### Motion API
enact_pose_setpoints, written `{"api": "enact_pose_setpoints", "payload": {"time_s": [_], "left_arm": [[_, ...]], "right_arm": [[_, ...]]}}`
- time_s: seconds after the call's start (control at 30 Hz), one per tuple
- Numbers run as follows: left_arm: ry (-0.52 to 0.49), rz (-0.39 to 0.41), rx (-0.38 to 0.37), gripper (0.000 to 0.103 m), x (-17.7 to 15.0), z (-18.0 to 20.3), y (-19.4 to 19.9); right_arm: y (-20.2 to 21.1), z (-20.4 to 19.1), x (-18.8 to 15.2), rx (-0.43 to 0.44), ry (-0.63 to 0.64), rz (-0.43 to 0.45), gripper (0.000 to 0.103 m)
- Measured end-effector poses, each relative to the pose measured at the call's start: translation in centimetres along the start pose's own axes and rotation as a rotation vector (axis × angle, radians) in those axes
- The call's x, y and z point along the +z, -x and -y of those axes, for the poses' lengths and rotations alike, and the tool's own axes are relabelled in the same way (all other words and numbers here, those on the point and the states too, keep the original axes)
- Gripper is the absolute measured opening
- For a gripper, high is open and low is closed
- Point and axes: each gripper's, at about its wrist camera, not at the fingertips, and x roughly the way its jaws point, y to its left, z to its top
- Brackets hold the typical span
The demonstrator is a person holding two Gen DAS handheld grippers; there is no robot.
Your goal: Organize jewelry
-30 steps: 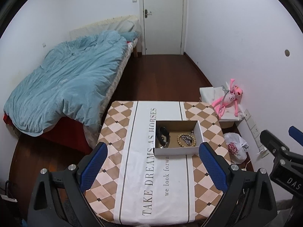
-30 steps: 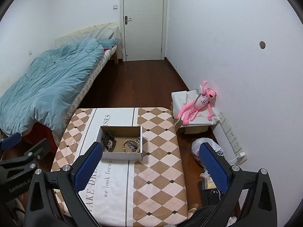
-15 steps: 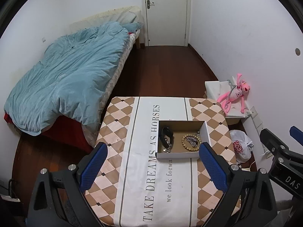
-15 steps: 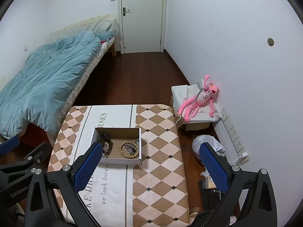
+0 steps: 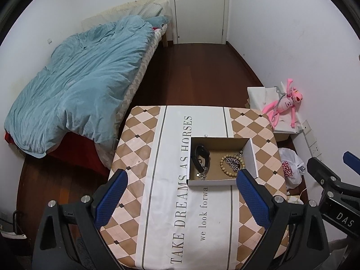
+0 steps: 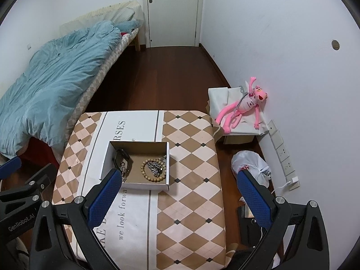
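The left gripper point(image 5: 181, 199) is wide apart and holds nothing. It hangs above the near end of the surface point(image 5: 157, 202). The right gripper point(image 6: 180, 199) is wide apart too, with nothing in it, over the near right edge of the surface.

The surface wears a cloth with brown diamonds and a white stripe with words. On it sits a small open box point(image 5: 221, 182), at about 1 o'clock from the left gripper and 11 o'clock from the right one. Inside the box, on the left, lies a black band point(image 5: 201, 154) with a shiny chain point(image 5: 202, 172). On the right lies a ring of tan beads point(image 5: 231, 164) with a silver chain point(image 5: 234, 163) heaped inside it.

Farther off, a bed with a blue blanket point(image 5: 78, 85) is at 10 o'clock. A pink toy point(image 6: 245, 108) leans on the wall at 2 o'clock. A white door point(image 6: 173, 11) is at 12 o'clock.
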Motion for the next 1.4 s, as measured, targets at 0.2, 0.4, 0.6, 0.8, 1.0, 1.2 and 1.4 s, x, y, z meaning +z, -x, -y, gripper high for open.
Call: {"api": "enact_pose_setpoints", "payload": {"time_s": [0.2,0.4,0.6,0.8,1.0,1.2,1.4], "left_arm": [[0.004,-0.007,-0.002,0.099,-0.1,0.0,-0.3],[0.005,-0.009,0.000,0.099,-0.2,0.0,-0.4],[0.002,-0.017,0.005,0.099,-0.8,-0.1,-0.8],[0.002,-0.018,0.006,0.099,-0.9,-0.1,-0.8],[0.002,-0.017,0.009,0.099,-0.9,-0.1,-0.8],[0.004,-0.016,0.003,0.099,-0.9,0.0,-0.7],[0.001,-0.011,0.002,0.099,-1.0,0.0,-0.5]], "right_arm": [[-0.2,0.0,-0.1,-0.001,0.006,-0.010,0.103],[-0.4,-0.1,-0.4,0.003,0.018,-0.021,0.103],[-0.5,-0.1,-0.7,0.002,0.019,-0.027,0.103],[-0.6,0.0,-0.9,0.002,0.017,-0.033,0.103],[-0.7,0.0,-1.0,0.002,0.016,-0.034,0.103],[-0.8,0.1,-1.3,0.006,0.010,-0.040,0.103],[-0.9,0.0,-1.5,0.009,0.009,-0.042,0.103]]}}
